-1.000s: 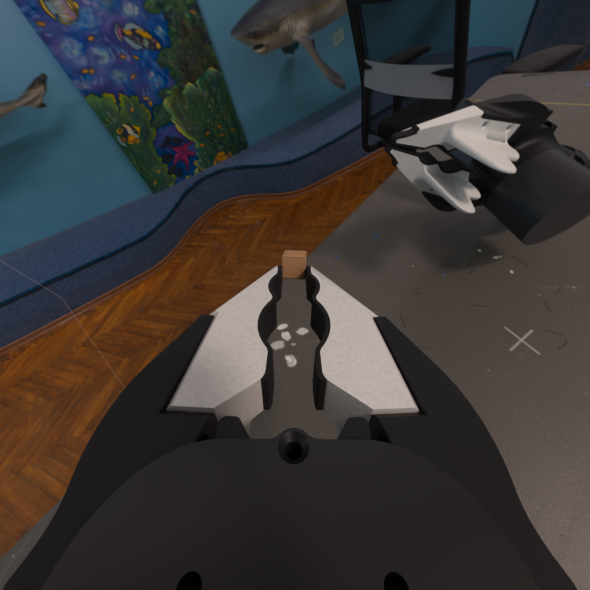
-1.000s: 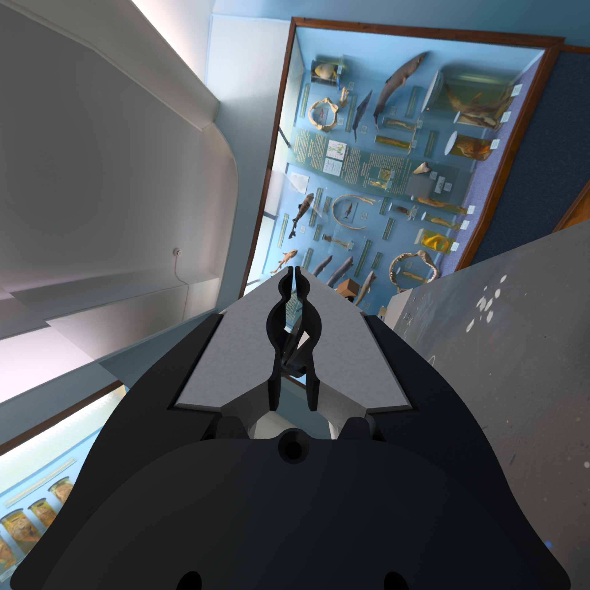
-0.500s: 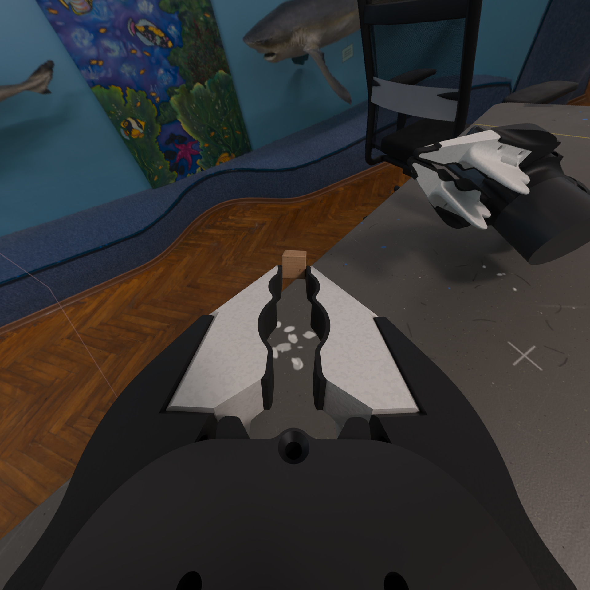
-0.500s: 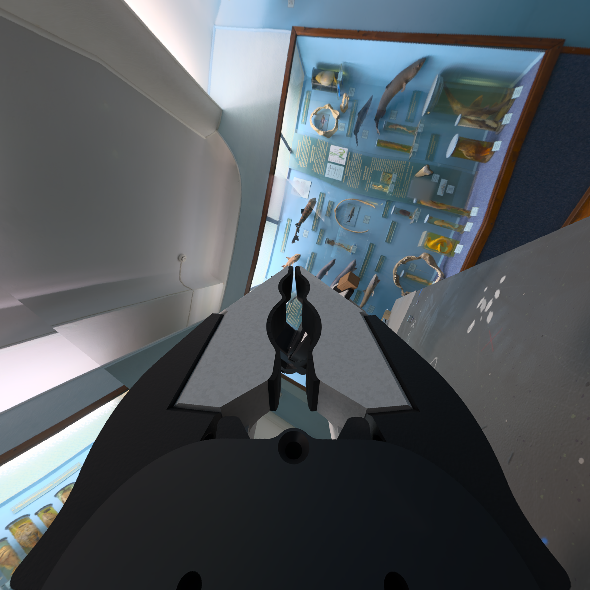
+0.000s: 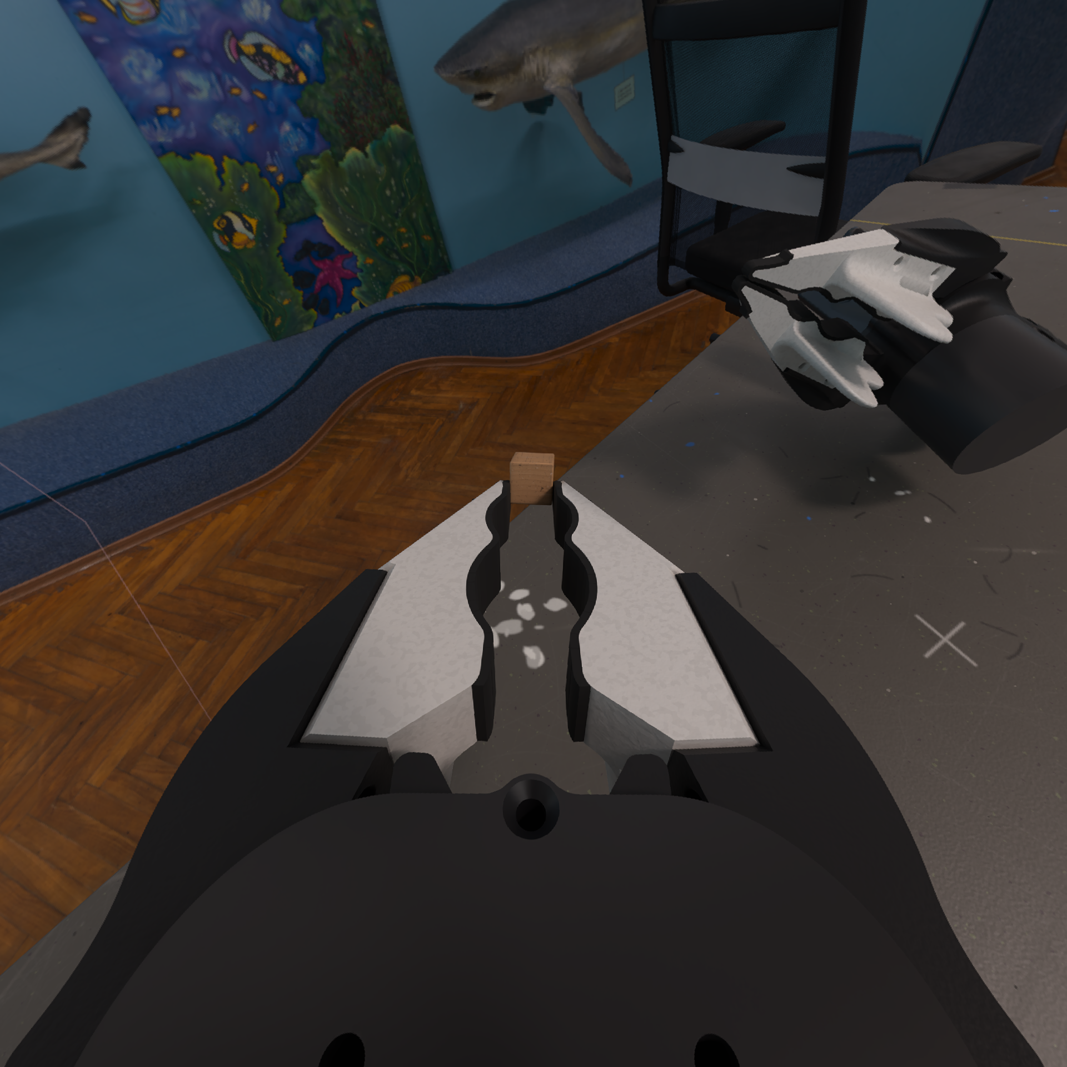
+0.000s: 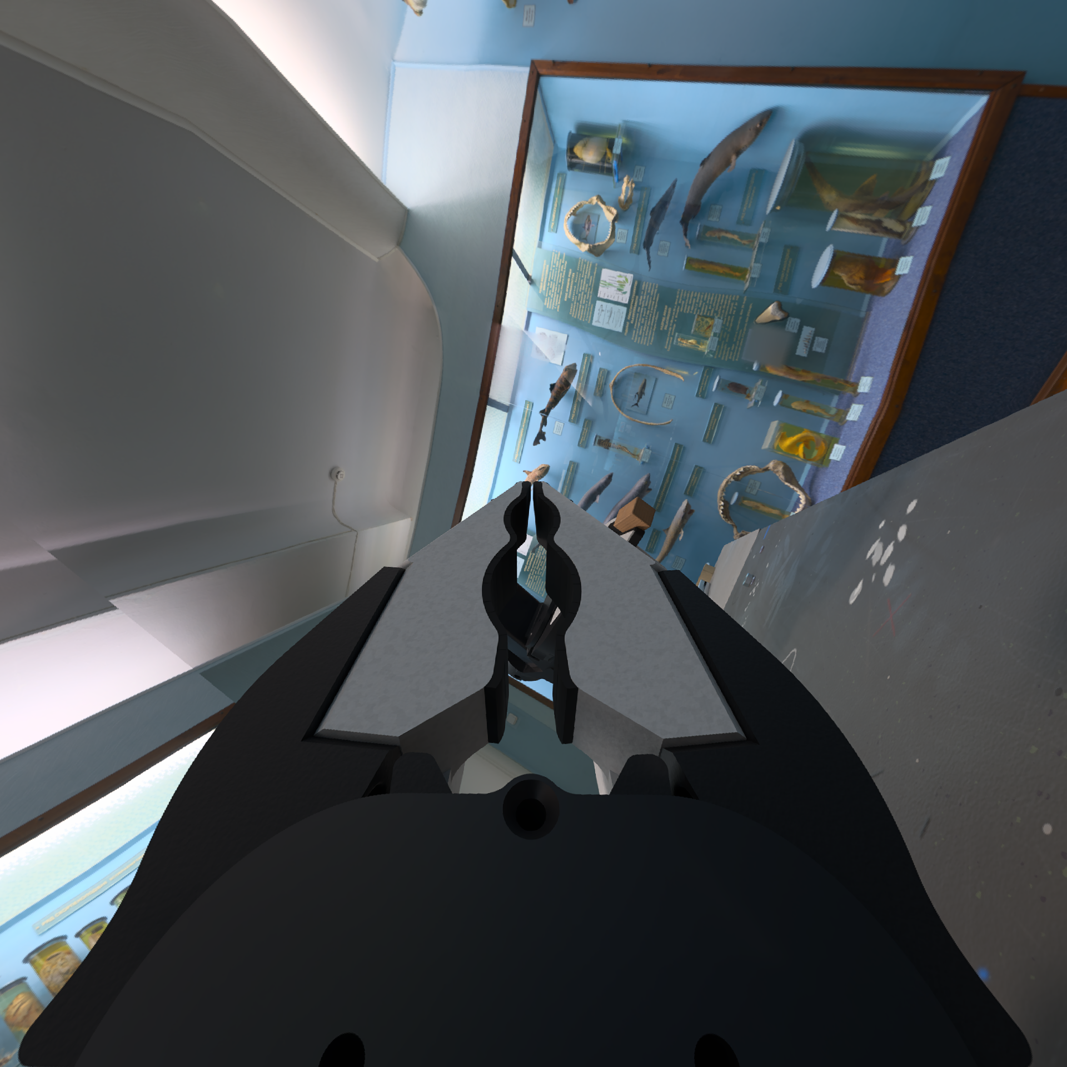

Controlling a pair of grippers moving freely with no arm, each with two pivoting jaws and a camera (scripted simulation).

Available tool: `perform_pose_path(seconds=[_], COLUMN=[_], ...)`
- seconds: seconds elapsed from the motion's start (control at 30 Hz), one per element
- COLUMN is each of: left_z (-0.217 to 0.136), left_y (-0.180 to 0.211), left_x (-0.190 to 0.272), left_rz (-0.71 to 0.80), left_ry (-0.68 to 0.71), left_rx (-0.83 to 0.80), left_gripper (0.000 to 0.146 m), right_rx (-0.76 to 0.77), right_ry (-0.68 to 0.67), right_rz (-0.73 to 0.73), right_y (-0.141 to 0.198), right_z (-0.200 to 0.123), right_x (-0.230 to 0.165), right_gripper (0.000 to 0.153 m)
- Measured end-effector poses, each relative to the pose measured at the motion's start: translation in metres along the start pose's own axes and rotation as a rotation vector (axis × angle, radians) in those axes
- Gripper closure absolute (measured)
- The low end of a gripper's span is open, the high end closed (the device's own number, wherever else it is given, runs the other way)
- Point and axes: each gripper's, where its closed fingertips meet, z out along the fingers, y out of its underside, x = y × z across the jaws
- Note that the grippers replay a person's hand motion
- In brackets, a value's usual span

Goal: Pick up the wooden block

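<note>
Left gripper (image 5: 532, 491) clamped on the wooden block (image 5: 532, 478) at its fingertips, above the grey worktop (image 5: 808, 606) edge. Right gripper (image 6: 532, 488), fingertips nearly together and holding nothing, hovers well apart over the worktop.

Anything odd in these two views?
Nothing damaged or spilled. The left gripper pinches the wooden block only at its fingertips, clear of the grey table, so the hold looks shallow. The right gripper is shut on nothing and rolled sideways, aimed at a wall display case.
</note>
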Motion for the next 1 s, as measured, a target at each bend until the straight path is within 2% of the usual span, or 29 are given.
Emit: perform_pose_path(seconds=[1.0], left_z=[0.0004], left_y=[0.0009], left_x=[0.0093], left_rz=[0.020], left_ry=[0.017], left_rx=[-0.002], left_gripper=[0.132], right_rx=[0.023], right_ry=[-0.008], right_rz=[0.016], right_y=[-0.0033], right_z=[-0.0015], right_x=[-0.0001], right_gripper=[0.152])
